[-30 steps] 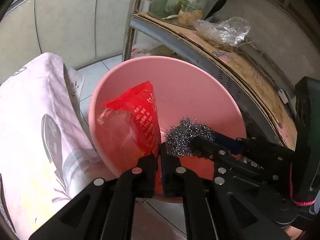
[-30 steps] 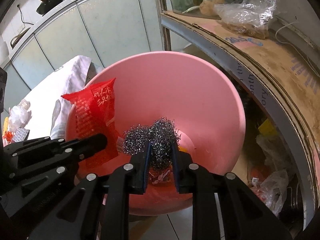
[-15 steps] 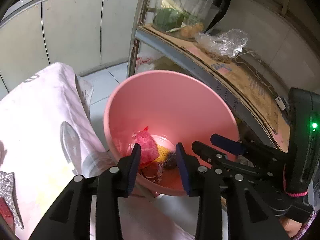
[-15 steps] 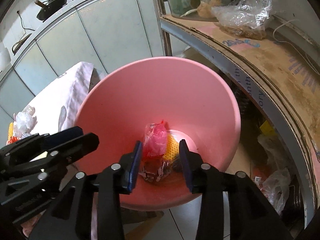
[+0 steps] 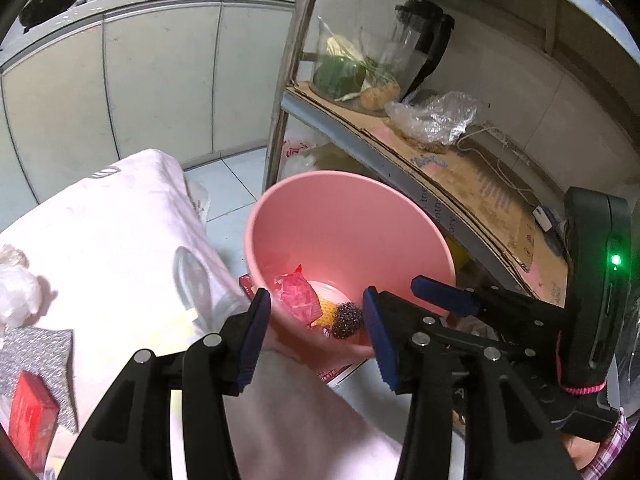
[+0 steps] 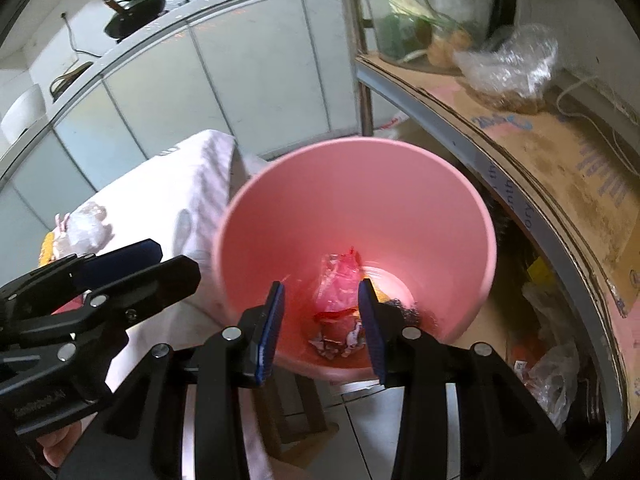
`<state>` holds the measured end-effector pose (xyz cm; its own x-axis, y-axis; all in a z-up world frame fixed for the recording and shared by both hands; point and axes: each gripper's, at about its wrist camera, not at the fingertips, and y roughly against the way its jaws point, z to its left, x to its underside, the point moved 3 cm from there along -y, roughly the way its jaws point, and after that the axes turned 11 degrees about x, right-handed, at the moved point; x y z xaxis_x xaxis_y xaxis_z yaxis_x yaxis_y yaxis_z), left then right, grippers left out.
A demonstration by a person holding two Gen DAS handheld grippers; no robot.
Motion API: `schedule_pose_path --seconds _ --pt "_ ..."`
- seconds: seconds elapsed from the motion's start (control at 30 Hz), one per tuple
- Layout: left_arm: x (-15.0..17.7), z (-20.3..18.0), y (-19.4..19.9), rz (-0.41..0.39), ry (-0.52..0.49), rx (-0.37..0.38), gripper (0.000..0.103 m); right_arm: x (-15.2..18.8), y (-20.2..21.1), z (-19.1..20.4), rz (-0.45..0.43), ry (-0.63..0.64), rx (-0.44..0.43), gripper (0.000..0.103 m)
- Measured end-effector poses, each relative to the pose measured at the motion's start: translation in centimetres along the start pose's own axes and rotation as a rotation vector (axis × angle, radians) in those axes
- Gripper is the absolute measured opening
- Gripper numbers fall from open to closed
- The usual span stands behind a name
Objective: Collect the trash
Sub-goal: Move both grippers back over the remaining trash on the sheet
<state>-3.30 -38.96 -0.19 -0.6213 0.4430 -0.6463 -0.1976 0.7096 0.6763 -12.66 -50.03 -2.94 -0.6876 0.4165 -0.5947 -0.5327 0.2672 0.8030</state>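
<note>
Pink bin [image 5: 348, 216] smooth matt plastic; inside it a crinkly glossy red wrapper [image 5: 298, 294] and wiry steel scourer [image 5: 347, 320]. Tabletop cloth [image 5: 120, 232] soft pale fabric. Shelf [image 5: 472, 184] lined with rough worn cardboard, clear crumpled plastic bag [image 5: 434, 114] on it

Cardboard sheet [image 5: 480, 196] on the shelf, edge print: partly readable, black letters "the" and "onth", the rest cut off.
Same cardboard, top side: blue lettering, too faded to read.
Left gripper [image 6: 60, 402] body: small white print, too blurred to read.
Red box [image 5: 30, 420] on the cloth: no readable text.
</note>
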Motion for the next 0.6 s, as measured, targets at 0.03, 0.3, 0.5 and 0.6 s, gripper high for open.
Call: schedule_pose_path --seconds 0.03,0.3,0.5,0.6 --pt "0.2 0.1 0.6 -0.005 0.001 0.000 0.048 0.0 0.4 0.4 -0.004 0.006 -0.008 0.039" --pt "2.4 2.9 5.4 -0.035 0.018 -0.041 0.053 0.4 2.1 4.0 -0.023 0.058 -0.062 0.039" --pt "5.1 5.7 9.1 -0.041 0.026 -0.103 0.053 0.9 2.5 7.3 -0.014 0.091 -0.114 0.039" --pt "6.6 7.4 11.4 -0.049 0.031 -0.134 0.053 1.2 2.6 9.3 -0.003 0.112 -0.144 0.039"
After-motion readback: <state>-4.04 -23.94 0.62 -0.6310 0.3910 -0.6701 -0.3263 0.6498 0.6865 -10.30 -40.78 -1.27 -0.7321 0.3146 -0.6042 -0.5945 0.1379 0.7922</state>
